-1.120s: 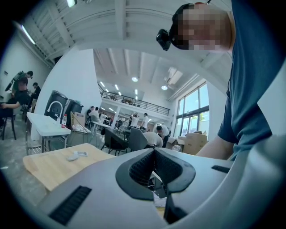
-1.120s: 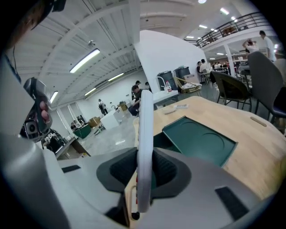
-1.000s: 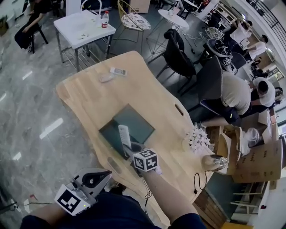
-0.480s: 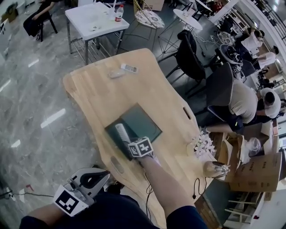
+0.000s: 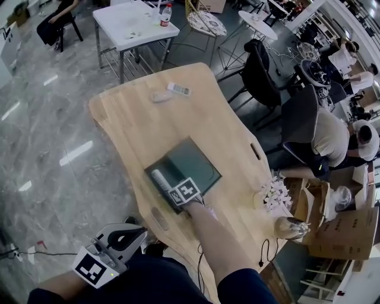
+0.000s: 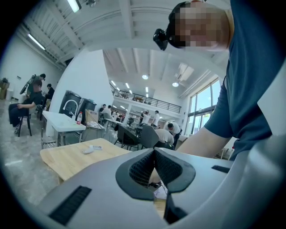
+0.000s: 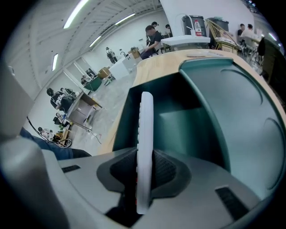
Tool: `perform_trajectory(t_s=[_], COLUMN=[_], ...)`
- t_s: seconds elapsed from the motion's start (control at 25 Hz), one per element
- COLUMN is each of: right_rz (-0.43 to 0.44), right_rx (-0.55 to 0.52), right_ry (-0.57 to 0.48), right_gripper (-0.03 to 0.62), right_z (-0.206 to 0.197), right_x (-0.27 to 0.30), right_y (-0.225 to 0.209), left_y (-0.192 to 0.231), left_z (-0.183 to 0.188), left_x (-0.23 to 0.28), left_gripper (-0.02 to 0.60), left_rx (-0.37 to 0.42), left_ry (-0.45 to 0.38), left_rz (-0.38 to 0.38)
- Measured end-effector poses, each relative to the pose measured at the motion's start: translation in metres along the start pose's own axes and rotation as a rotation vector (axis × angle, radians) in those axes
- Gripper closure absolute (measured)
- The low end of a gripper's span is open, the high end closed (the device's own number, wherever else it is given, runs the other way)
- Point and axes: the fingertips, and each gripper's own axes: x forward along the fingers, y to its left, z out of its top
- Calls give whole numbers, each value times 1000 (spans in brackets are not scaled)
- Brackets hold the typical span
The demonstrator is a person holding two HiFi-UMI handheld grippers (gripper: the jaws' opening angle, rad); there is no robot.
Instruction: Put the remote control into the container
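Person's in a dark navy tee with short sleeves (image 5: 240, 290). The handheld rigs are both light grey plastic shells with little black slots. The left gripper (image 6: 154, 166) and right gripper (image 7: 144, 172) each have black ribbed pads (image 6: 142, 170), plus a cube (image 5: 184, 193) covered in black-and-white square markers.

Around our wooden table (image 5: 136, 127), a busy hall

At the table's 12 o'clock end we've got a small white device (image 5: 179, 89) and, just beside it, a pale rounded object (image 5: 160, 96). Up at 11 o'clock stands a white table (image 5: 127, 27) with a bottle (image 5: 165, 14) on its corner. At 2 o'clock we see a black chair (image 5: 261, 68), at 3 o'clock a seated person (image 5: 329, 138). White flowers (image 5: 276, 194) sit at the table's 4 o'clock edge, with cardboard boxes (image 5: 350, 222) beyond and a black cable (image 5: 262, 252) trailing at 5 o'clock. Grey marble floor (image 5: 41, 136) fills 9 o'clock.
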Motion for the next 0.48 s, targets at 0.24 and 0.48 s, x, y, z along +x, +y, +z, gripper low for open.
perform_trajectory(t_s=[0.24, 0.48], right_rz=[42, -26], right_rx=[38, 7], right_ry=[-4, -11], right_gripper=[493, 447], right_z=[1, -2], right_x=[1, -4], right_y=[2, -6], left_y=[-1, -8], left_z=[1, 2], left_x=[-5, -5], left_gripper=[489, 490], left_rx=[0, -3], left_ry=[15, 21], left_rz=[19, 8])
